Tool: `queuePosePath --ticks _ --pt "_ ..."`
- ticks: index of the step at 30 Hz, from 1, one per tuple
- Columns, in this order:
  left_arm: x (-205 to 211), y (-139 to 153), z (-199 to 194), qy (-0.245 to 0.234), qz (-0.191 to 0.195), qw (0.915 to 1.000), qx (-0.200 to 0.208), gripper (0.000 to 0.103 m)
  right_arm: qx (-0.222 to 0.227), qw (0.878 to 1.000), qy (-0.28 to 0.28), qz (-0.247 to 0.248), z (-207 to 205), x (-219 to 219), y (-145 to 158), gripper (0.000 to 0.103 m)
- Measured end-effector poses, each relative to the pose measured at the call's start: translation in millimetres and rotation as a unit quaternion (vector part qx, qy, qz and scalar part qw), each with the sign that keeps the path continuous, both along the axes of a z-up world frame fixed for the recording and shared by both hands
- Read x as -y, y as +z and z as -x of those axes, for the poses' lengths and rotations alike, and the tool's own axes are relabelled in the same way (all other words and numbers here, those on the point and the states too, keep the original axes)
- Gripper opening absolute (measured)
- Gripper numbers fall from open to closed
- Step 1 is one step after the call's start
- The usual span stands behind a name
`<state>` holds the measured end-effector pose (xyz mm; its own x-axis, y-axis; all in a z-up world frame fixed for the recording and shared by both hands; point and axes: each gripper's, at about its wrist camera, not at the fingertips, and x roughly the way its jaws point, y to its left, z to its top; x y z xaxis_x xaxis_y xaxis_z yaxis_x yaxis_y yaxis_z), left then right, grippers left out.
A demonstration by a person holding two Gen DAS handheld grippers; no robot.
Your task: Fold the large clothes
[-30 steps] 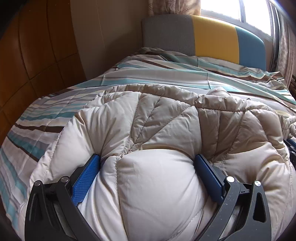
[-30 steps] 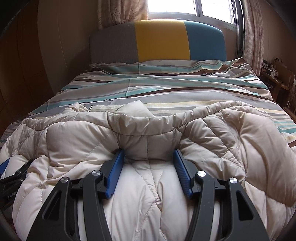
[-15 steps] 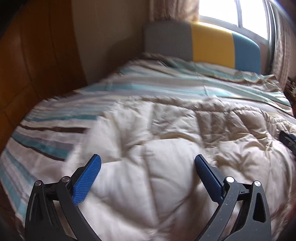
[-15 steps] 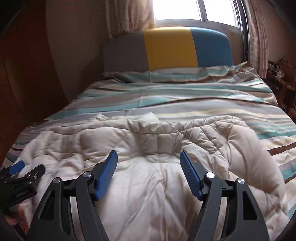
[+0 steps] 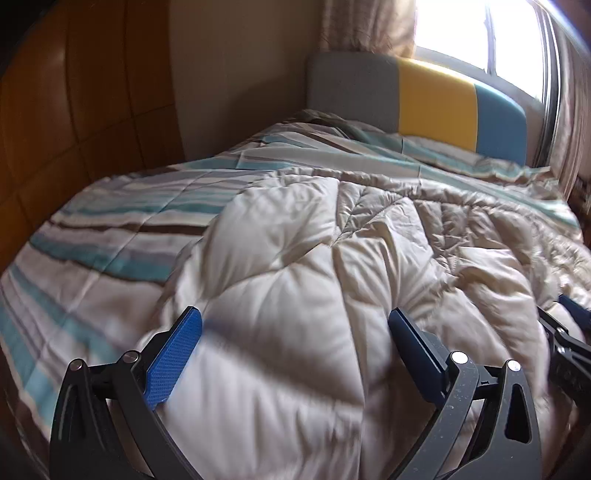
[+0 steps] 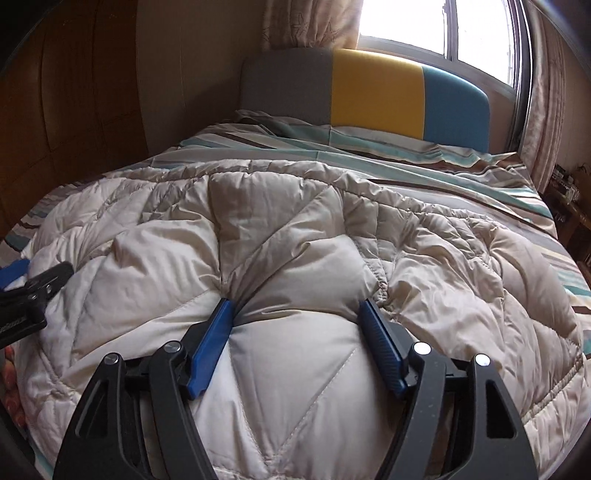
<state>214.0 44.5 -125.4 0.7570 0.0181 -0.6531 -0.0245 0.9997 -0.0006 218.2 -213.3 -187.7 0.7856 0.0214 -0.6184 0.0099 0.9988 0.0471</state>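
Note:
A large cream quilted down coat (image 5: 332, 266) lies spread across the foot of the bed; it also fills the right wrist view (image 6: 295, 243). My left gripper (image 5: 295, 325) is open and hovers just above the coat's left part, holding nothing. My right gripper (image 6: 295, 314) is open, its blue pads pressed against a puffed fold of the coat on either side. The right gripper shows at the right edge of the left wrist view (image 5: 565, 332), and the left gripper at the left edge of the right wrist view (image 6: 33, 288).
The bed has a striped teal, brown and white cover (image 5: 92, 243) and a grey, yellow and blue headboard (image 6: 369, 88). A wooden wardrobe (image 5: 74, 110) stands on the left. A window with curtains (image 6: 443, 29) is behind; a side shelf (image 6: 569, 192) is at the right.
Both grippers have let go of the coat fold, lifted and drawn back. The coat has dropped flat onto the bed. The right gripper has come back down against a fold.

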Motion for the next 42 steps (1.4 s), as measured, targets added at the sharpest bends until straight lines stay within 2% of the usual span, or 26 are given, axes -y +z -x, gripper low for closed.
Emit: queuePosePath --ticks 4,8,10,11,13,14,16,19,20,25,27,30,33,40,42 --pt "-16.8 10.2 38.6 0.009 0.020 0.9991 0.036 0.100 0.016 0.999 0.002 -0.048 32.5 9.1 18.0 0.071" --pt "-43.1 10.2 67.0 0.043 0.026 0.9980 0.040 0.100 0.015 0.998 0.002 -0.062 66.1 13.6 23.0 0.071" --pt "-59.3 8.1 76.8 0.066 0.050 0.9960 0.035 0.100 0.014 0.998 0.002 -0.066 82.8 13.6 19.9 0.069" --pt "-71.6 5.7 83.9 0.079 0.078 0.9932 0.035 0.100 0.014 0.998 0.004 -0.067 92.5 10.0 18.7 0.067" --pt "-87.1 1.8 92.5 0.094 0.121 0.9877 0.032 0.100 0.013 0.997 0.013 -0.071 104.2 6.2 14.9 0.057" --pt "-90.5 -0.2 94.8 0.094 0.133 0.9863 0.030 0.100 0.014 0.997 0.016 -0.071 108.5 4.9 14.6 0.054" --pt "-90.0 -4.8 100.1 0.079 0.142 0.9864 0.020 0.098 0.019 0.997 0.029 -0.073 117.3 -1.7 12.5 0.039" --pt "-83.8 -11.5 105.8 0.053 0.157 0.9861 0.005 0.085 0.029 0.996 0.045 -0.068 130.1 -12.0 9.7 0.033" --pt "-82.2 -14.2 108.4 0.041 0.170 0.9845 0.003 0.080 0.029 0.996 0.047 -0.065 131.1 -14.9 9.2 0.032" --pt "-76.2 -19.7 108.8 0.013 0.221 0.9752 0.002 0.079 0.030 0.996 0.055 -0.065 127.1 -23.0 5.8 0.015" --pt "-73.5 -22.4 105.9 0.001 0.250 0.9683 0.001 0.079 0.022 0.997 0.057 -0.053 118.3 -24.6 1.1 0.014" --pt "-68.9 -28.9 94.8 -0.014 0.284 0.9585 -0.014 0.079 -0.014 0.998 0.057 -0.037 106.0 -27.7 -15.7 0.013" --pt "-65.6 -39.7 85.3 -0.005 0.308 0.9507 -0.031 0.079 -0.031 0.997 0.059 -0.033 99.8 -27.3 -27.6 0.011" --pt "-69.5 -44.3 72.3 0.042 0.345 0.9376 -0.016 0.079 -0.037 0.997 0.057 -0.029 97.5 -26.8 -32.5 0.011" --pt "-71.1 -45.4 67.7 0.053 0.351 0.9349 -0.010 0.075 -0.036 0.997 0.056 -0.031 97.1 -27.1 -33.0 0.011"
